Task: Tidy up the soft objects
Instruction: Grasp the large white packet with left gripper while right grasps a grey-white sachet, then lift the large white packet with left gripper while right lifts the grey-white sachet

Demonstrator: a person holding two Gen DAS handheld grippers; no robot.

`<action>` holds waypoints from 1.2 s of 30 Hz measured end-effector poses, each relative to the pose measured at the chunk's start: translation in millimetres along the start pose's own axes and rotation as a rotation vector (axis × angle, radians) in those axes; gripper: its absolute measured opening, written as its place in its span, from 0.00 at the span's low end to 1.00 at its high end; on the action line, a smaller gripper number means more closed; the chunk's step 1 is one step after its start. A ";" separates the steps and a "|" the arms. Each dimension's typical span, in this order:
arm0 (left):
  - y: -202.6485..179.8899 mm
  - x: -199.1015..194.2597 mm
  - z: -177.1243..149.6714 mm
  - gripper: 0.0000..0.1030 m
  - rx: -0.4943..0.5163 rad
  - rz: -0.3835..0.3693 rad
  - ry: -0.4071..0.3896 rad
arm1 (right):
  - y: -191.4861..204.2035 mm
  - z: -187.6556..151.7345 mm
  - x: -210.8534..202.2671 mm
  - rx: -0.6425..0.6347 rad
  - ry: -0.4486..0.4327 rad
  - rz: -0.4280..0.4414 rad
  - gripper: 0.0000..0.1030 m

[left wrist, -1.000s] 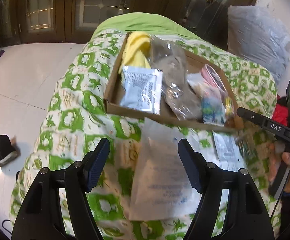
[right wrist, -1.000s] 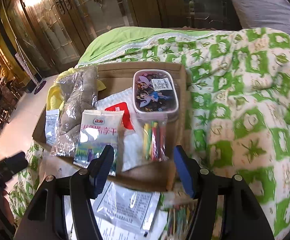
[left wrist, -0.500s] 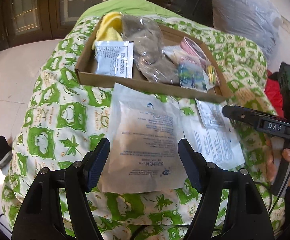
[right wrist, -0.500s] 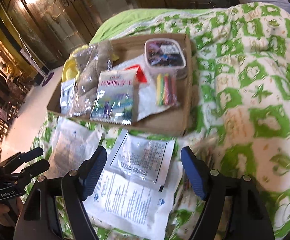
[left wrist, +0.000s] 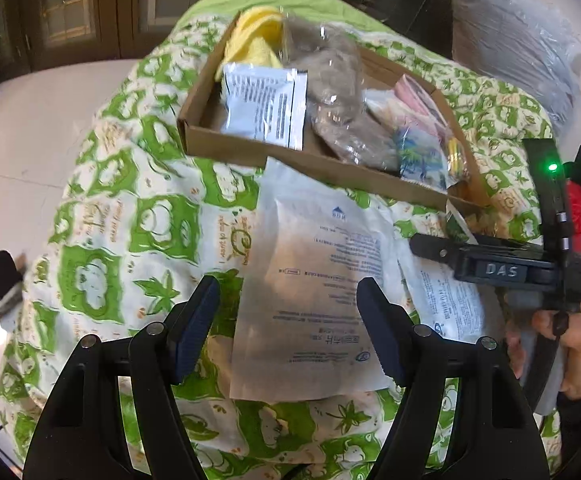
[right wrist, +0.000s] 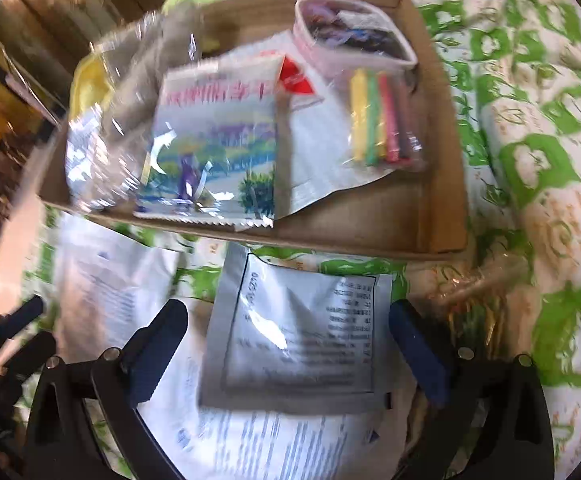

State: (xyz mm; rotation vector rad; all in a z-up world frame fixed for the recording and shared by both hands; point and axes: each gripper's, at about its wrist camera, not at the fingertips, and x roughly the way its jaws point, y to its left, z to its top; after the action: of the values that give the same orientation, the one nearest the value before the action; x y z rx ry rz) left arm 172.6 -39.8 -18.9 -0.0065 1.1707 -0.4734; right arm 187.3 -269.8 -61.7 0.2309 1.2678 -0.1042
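Right claw (right wrist: 288, 354): spread wide, its jaws having just been opening; the silver sachet (right wrist: 296, 334) is framed between them but is not pinched, presumably lined up for a pick.
Left claw (left wrist: 288, 328): held apart, nothing gripped, poised above the large white pouch (left wrist: 310, 284).
Loose packets: laid flat on the green quilt (left wrist: 102, 216), just in front of the box.
Cardboard box (right wrist: 442, 184): already filled with soft packets, so it is judged the collection place.
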 end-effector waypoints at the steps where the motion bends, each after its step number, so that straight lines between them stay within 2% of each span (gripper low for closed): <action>1: 0.4 3.5 -0.2 0.69 0.000 -0.003 0.012 | -0.5 -0.4 -1.3 0.004 -0.004 -0.001 0.97; 2: 0.9 8.9 0.4 0.69 -0.001 -0.003 0.028 | -0.7 -0.5 -2.0 0.006 -0.004 0.000 0.94; 4: 2.1 16.5 2.5 0.69 0.001 0.007 0.041 | -10.1 -2.3 -8.4 0.030 -0.012 -0.014 0.77; 7: 5.5 20.7 5.5 0.70 -0.005 -0.010 0.042 | -26.3 -4.9 -15.7 0.066 -0.016 0.017 0.70; 10: 6.2 25.1 6.8 0.81 -0.016 -0.061 0.049 | -29.4 -6.9 -20.2 0.056 -0.024 0.014 0.68; 13: -4.2 26.6 3.8 0.81 0.020 -0.055 0.054 | -31.7 -7.4 -21.2 0.031 -0.029 -0.007 0.68; 15: -17.4 23.9 -1.6 0.71 0.044 -0.071 0.051 | -27.7 -9.0 -19.7 0.023 -0.033 -0.012 0.68; 16: -25.9 23.1 -4.5 0.52 0.061 -0.071 0.054 | -25.3 -8.2 -17.1 0.022 -0.035 -0.011 0.68; 17: -36.3 22.4 -8.3 0.43 0.086 -0.067 0.058 | -28.1 -7.7 -17.5 0.023 -0.037 -0.007 0.68; 19: -55.7 19.8 -13.2 0.37 0.144 -0.046 0.040 | -27.8 -10.2 -20.4 0.027 -0.038 -0.002 0.68; 21: -67.3 17.7 -15.4 0.35 0.172 -0.050 0.029 | -25.9 -9.6 -19.1 0.027 -0.041 -0.001 0.68; 24: -70.6 20.5 -14.6 0.35 0.161 -0.087 0.037 | -30.2 -9.0 -21.7 0.024 -0.044 -0.004 0.68; 26: -61.3 28.3 -9.5 0.35 0.105 -0.113 0.051 | -29.5 -9.5 -22.5 0.022 -0.046 -0.011 0.68; 29: -39.2 42.9 -1.3 0.39 -0.031 -0.195 0.082 | -24.6 -11.6 -21.8 0.016 -0.051 -0.020 0.68; 32: -27.4 54.5 4.3 0.39 -0.124 -0.260 0.076 | -21.8 -12.0 -19.4 0.007 -0.050 -0.028 0.68; 34: -27.2 53.5 6.4 0.38 -0.125 -0.254 0.066 | -20.5 -11.8 -18.9 0.004 -0.050 -0.029 0.68; 36: -32.2 51.5 6.4 0.27 -0.084 -0.220 0.064 | -20.4 -12.0 -20.9 0.004 -0.052 -0.024 0.66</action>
State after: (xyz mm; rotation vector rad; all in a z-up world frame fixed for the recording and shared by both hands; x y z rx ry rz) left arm 182.4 -89.0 -53.8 -0.1955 1.2584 -0.6214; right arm 165.7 -287.9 -47.4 0.2155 1.2187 -0.1326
